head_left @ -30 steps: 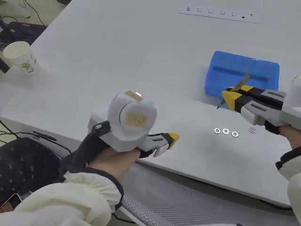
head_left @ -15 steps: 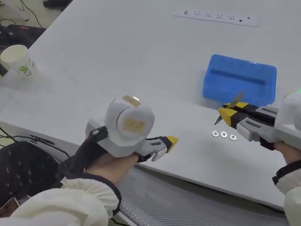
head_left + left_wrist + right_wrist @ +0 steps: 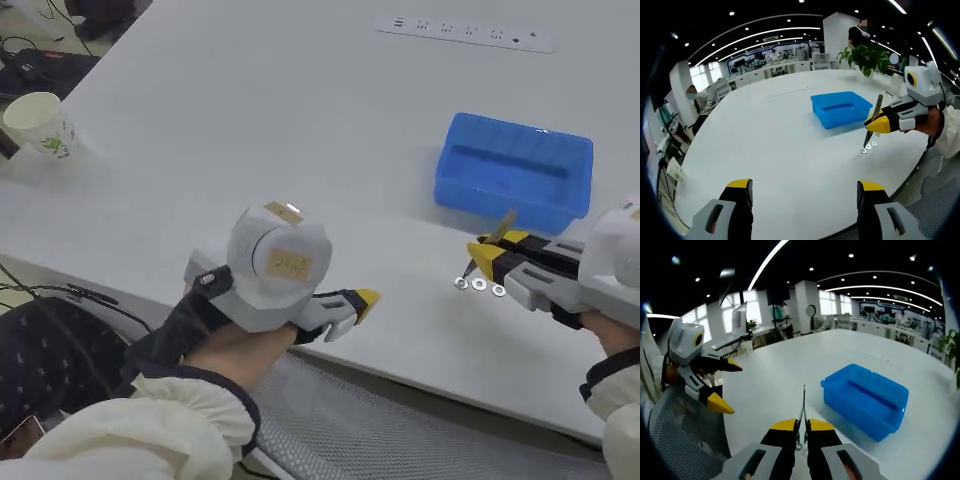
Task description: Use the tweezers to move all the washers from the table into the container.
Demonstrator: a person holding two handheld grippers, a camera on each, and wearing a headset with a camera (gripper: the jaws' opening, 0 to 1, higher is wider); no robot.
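The right claw (image 3: 487,255) is seen clamped together on the tweezers (image 3: 504,224), which are held at a slant with the pointed tip directed down at the tabletop (image 3: 260,120). The tip is placed at the end washer of a short row; whether that washer is touched or pinched cannot be told. Three washers (image 3: 480,286) are counted in that row. They are laid flat on the tabletop near its front edge, just below the right claw's yellow tips. The blue container (image 3: 515,170) is set on the tabletop beyond the washers, near them but apart, with its open side up. In the right gripper view the two yellow-tipped jaws are shown pressed against the thin blades of the tweezers, and the container is seen ahead and to the right.

The left claw (image 3: 362,298) is held near the tabletop's front edge, well apart from the washers. Its jaws are spread wide with nothing between them, as is shown in the left gripper view, where the right claw, the tweezers and the washers are seen ahead on the right.

A paper cup (image 3: 38,122) is stood at the far left of the tabletop. A white power strip (image 3: 465,32) is laid along the far side, behind the container.
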